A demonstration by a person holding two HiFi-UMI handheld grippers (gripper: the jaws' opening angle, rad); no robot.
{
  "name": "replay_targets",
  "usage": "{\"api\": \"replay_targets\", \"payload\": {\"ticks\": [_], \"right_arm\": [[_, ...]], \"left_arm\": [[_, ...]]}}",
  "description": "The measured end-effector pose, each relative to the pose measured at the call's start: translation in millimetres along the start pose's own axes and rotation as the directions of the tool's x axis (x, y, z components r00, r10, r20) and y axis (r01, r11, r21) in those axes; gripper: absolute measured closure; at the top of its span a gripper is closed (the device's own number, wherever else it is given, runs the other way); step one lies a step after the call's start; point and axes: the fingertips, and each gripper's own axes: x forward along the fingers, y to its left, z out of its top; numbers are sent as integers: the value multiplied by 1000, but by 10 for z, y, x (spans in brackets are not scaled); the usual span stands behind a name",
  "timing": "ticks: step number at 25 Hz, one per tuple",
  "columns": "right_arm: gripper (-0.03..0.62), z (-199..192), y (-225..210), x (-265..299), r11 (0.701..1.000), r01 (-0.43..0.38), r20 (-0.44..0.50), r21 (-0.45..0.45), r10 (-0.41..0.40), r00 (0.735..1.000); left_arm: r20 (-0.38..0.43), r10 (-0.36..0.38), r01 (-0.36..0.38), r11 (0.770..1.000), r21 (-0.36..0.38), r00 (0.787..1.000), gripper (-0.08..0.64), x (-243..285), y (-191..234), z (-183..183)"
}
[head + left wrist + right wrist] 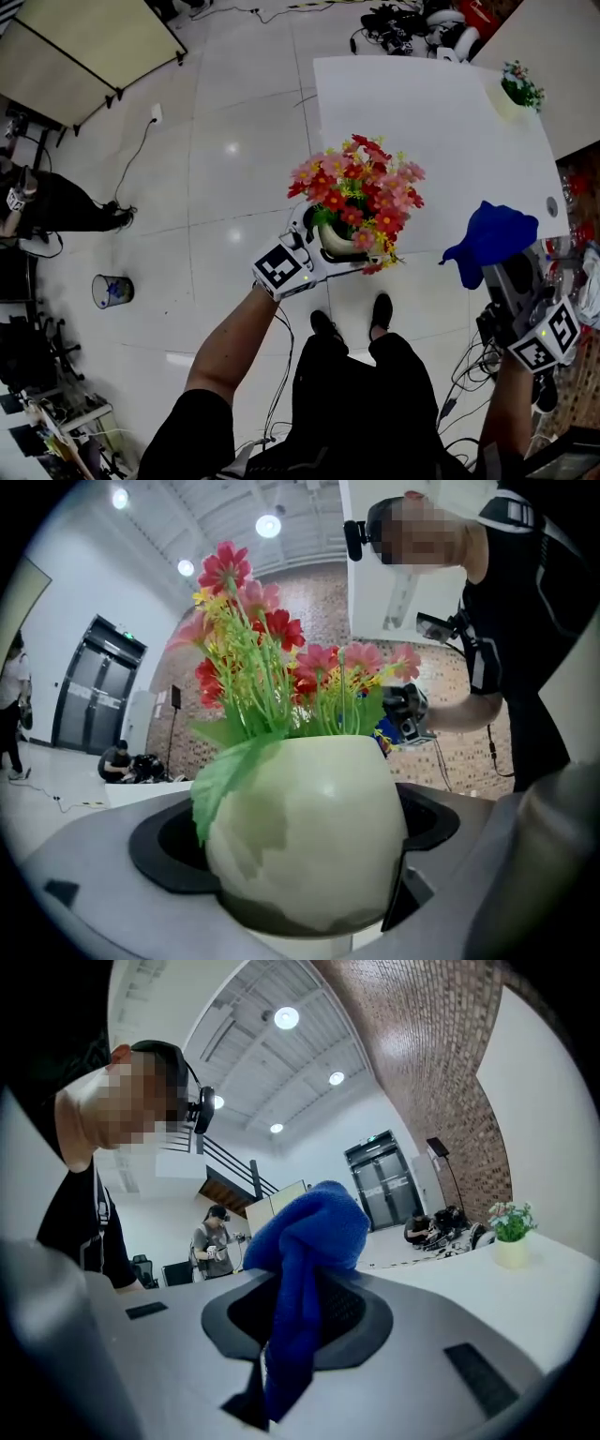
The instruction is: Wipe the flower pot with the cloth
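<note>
Both grips look set, your left gripper (309, 253) clamping the flower pot (305, 832), right gripper (514, 281) pinching the cloth (492, 236); next, press cloth against pot.

flower pot (309, 836): pale cream-green | flowers (361, 192): red, pink, yellow | cloth (300, 1269): deep blue | table (422, 112): white | marker cube (279, 269): black-and-white squares

white table (422, 122), small potted plant (518, 87) on its far corner, glossy floor (234, 178) around
</note>
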Motion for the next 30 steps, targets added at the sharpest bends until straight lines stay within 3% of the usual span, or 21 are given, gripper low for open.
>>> {"api": "replay_targets", "payload": {"ticks": [5, 12, 17, 21, 30], "right_arm": [[526, -378, -83, -56, 998, 9, 25, 57, -10, 1000], [526, -568, -176, 44, 1000, -3, 8, 26, 3, 1000], [526, -624, -144, 98, 999, -28, -1, 34, 28, 1000], [526, -701, -276, 77, 998, -25, -9, 63, 26, 1000], [526, -735, -242, 178, 997, -31, -42, 68, 34, 999]], "left_arm": [[-2, -1, 1, 1000, 15, 1000, -20, 60, 29, -468], [-25, 14, -12, 999, 51, 1000, -20, 110, 175, -848], [-56, -1, 4, 998, 57, 998, -20, 149, 197, -977], [-108, -4, 17, 993, 118, 994, -21, 259, 244, -1136], [-126, -40, 64, 978, 197, 991, -21, 371, 280, -1119]]}}
